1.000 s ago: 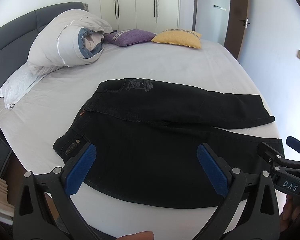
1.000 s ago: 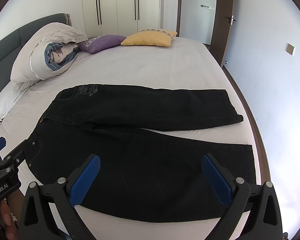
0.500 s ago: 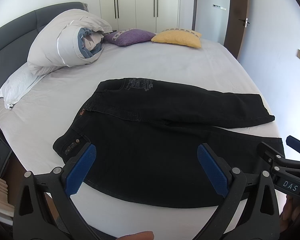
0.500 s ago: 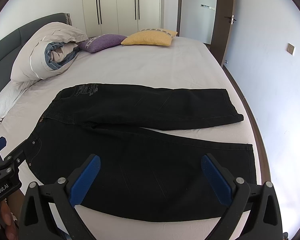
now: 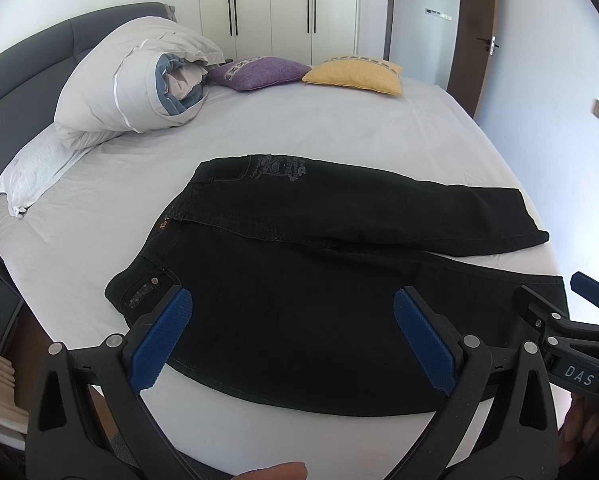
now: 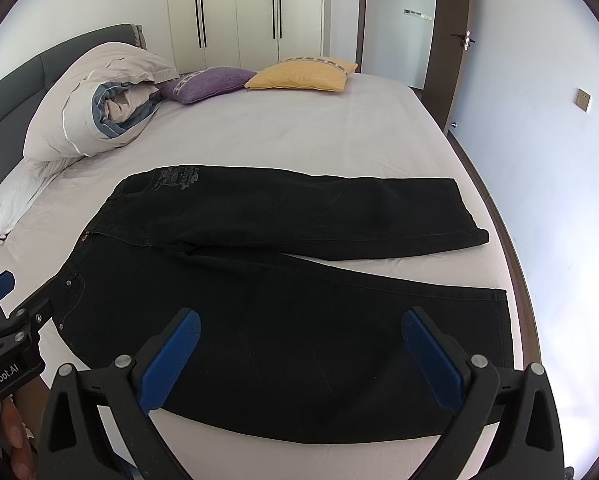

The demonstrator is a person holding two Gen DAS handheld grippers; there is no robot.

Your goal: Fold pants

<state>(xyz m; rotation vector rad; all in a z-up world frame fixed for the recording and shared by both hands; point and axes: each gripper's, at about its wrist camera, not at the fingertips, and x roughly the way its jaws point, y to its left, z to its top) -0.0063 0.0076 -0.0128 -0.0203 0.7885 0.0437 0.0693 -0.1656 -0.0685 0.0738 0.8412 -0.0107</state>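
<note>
Black pants (image 5: 307, 280) lie spread flat on the white bed (image 5: 319, 132), waistband to the left, both legs pointing right; they also show in the right wrist view (image 6: 283, 304). My left gripper (image 5: 293, 316) is open and empty, hovering above the near leg close to the waistband. My right gripper (image 6: 299, 336) is open and empty, above the near leg further right. Each gripper shows at the edge of the other's view: the right one (image 5: 571, 320), the left one (image 6: 7, 312).
A rolled duvet (image 5: 139, 84) and white pillow (image 5: 31, 168) lie at the bed's left by the grey headboard (image 5: 23, 68). Purple (image 5: 259, 72) and yellow (image 5: 355, 76) cushions lie at the far edge. A wardrobe (image 5: 283, 4) and door (image 5: 479, 36) stand behind.
Both grippers have drifted very slightly; the pants lie as before. Both stay open.
</note>
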